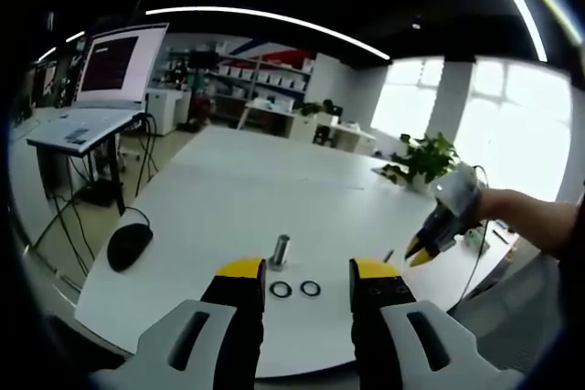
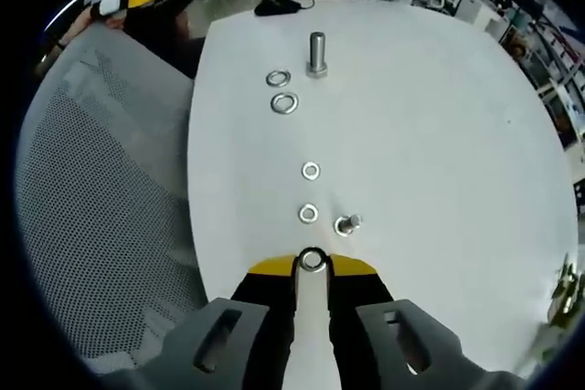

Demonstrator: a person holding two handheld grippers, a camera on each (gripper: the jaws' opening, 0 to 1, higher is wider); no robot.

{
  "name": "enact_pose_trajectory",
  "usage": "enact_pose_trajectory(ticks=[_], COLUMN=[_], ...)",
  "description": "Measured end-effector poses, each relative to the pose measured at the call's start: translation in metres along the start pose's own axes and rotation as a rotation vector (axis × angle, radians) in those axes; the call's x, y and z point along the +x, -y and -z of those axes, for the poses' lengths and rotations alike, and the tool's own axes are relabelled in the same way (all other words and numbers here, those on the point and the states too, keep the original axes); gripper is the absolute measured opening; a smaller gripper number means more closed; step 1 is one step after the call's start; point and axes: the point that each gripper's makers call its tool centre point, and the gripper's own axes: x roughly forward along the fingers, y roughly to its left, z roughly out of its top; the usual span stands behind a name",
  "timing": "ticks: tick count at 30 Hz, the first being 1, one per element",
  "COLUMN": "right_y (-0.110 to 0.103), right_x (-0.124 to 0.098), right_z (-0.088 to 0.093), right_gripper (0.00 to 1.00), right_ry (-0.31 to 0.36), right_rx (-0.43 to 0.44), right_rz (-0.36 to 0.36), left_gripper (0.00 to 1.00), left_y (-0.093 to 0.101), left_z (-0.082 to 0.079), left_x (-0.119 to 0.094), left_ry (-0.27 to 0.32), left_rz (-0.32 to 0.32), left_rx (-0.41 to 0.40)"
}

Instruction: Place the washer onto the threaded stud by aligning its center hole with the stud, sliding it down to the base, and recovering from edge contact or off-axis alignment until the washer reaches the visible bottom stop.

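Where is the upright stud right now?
In the right gripper view, the stud stands at the table's far end, beside two washers.

A silver washer [image 2: 312, 260] sits pinched upright; the threaded stud [image 2: 316, 53] stands well apart.

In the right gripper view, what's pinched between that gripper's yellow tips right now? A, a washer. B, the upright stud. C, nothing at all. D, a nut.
A: the right gripper has its yellow tips closed on a small silver washer, its center hole visible, while the upright stud stands apart, farther up the white table.
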Motion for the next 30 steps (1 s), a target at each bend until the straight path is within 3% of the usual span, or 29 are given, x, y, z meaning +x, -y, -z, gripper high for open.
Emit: enact_pose_trajectory(ticks=[14, 30], right_y=[-0.002, 0.014], right_x=[-0.018, -0.017], right_z=[-0.026, -0.032], right_gripper=[0.13, 0.13], right_ry=[0.046, 0.001], right_rx=[-0.06, -0.138], right_rz=[0.013, 0.054], left_gripper=[0.35, 0.35], left_y=[0.0, 0.0], left_z=[0.001, 0.001], left_x=[0.0, 0.0], left_ry=[-0.007, -0.007], left_rz=[0.0, -0.002], left_rx=[0.003, -0.002])
